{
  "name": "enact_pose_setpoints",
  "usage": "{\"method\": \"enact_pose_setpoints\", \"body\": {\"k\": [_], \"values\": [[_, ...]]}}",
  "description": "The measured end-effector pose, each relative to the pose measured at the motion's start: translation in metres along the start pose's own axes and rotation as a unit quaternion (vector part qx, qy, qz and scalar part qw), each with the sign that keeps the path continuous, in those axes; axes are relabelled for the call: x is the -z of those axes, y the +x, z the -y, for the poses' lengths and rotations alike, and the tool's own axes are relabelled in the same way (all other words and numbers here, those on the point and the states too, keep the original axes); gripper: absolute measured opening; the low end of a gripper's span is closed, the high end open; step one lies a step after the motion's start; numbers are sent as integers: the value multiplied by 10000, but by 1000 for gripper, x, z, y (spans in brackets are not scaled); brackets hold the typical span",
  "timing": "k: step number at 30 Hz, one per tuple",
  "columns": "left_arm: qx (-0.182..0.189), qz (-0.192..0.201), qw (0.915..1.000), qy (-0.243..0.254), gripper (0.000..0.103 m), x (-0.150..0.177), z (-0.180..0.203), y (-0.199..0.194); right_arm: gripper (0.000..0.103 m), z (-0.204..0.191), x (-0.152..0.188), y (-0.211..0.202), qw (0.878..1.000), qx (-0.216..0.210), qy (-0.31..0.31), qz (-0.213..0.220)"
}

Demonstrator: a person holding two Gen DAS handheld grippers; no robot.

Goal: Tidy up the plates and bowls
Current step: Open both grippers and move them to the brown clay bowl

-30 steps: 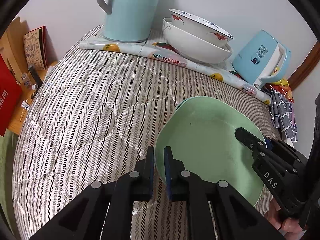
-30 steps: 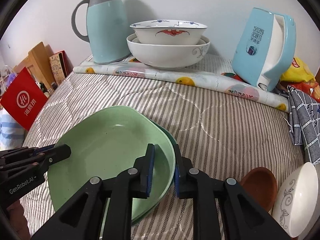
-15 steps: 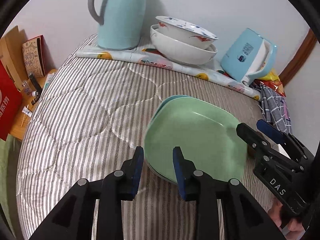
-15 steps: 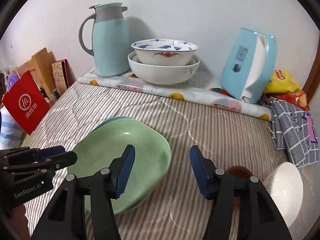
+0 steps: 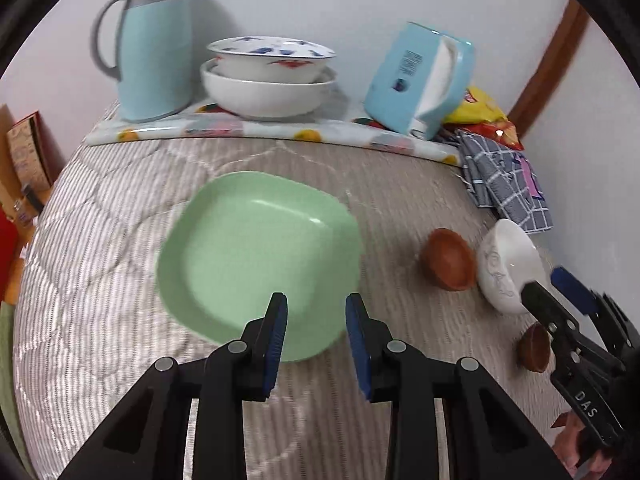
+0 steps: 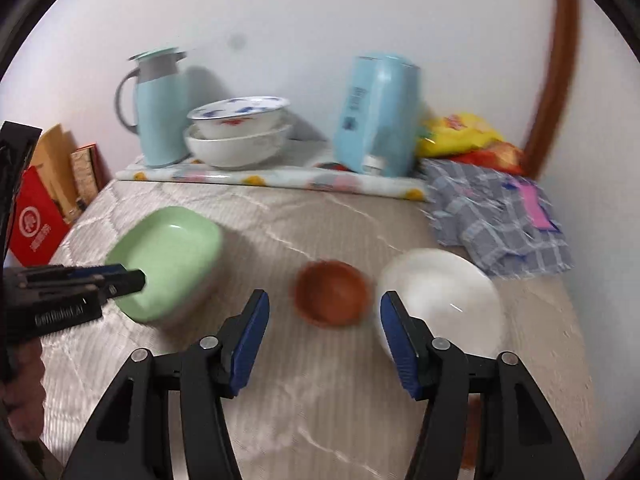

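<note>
A green square plate [image 5: 256,256] lies on the striped quilt, stacked on another plate; it also shows in the right wrist view [image 6: 168,260]. My left gripper [image 5: 316,312] is open and empty just behind its near edge. My right gripper [image 6: 324,312] is open wide and empty, above a brown bowl [image 6: 332,298] and beside a white bowl [image 6: 440,300]. In the left wrist view the brown bowl [image 5: 448,258], the white bowl [image 5: 506,264] and a second small brown bowl [image 5: 534,348] lie to the right. Two nested white bowls [image 5: 268,80] stand at the back.
A light-blue thermos jug [image 5: 154,40] and a blue kettle [image 5: 420,84] stand at the back on a fruit-print mat [image 5: 280,132]. A checked cloth [image 5: 504,176] and snack bags [image 5: 486,116] lie at the right. A red bag [image 6: 36,220] and boxes are off the left edge.
Both grippers have let go of the green plate, opened and pulled back. The right gripper has swung right toward the brown and white bowls.
</note>
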State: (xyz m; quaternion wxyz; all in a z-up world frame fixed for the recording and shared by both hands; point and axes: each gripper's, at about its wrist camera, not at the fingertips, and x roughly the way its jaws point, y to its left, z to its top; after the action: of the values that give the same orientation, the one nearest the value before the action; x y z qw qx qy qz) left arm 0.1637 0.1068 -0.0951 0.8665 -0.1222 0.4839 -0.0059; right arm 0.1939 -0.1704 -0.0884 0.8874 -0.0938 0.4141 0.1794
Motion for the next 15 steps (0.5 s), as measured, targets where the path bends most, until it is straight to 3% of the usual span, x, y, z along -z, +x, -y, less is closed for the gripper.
{"method": "enact_pose_setpoints", "body": {"k": [9,15], "values": [[34,-31,9993,381,29,-1,60,8,69,90,42,-30,9959,697,577,-28],[47,-85,9987,498,29,-2,88,26,69,141,71,-32,9910,954,931,-149]]}}
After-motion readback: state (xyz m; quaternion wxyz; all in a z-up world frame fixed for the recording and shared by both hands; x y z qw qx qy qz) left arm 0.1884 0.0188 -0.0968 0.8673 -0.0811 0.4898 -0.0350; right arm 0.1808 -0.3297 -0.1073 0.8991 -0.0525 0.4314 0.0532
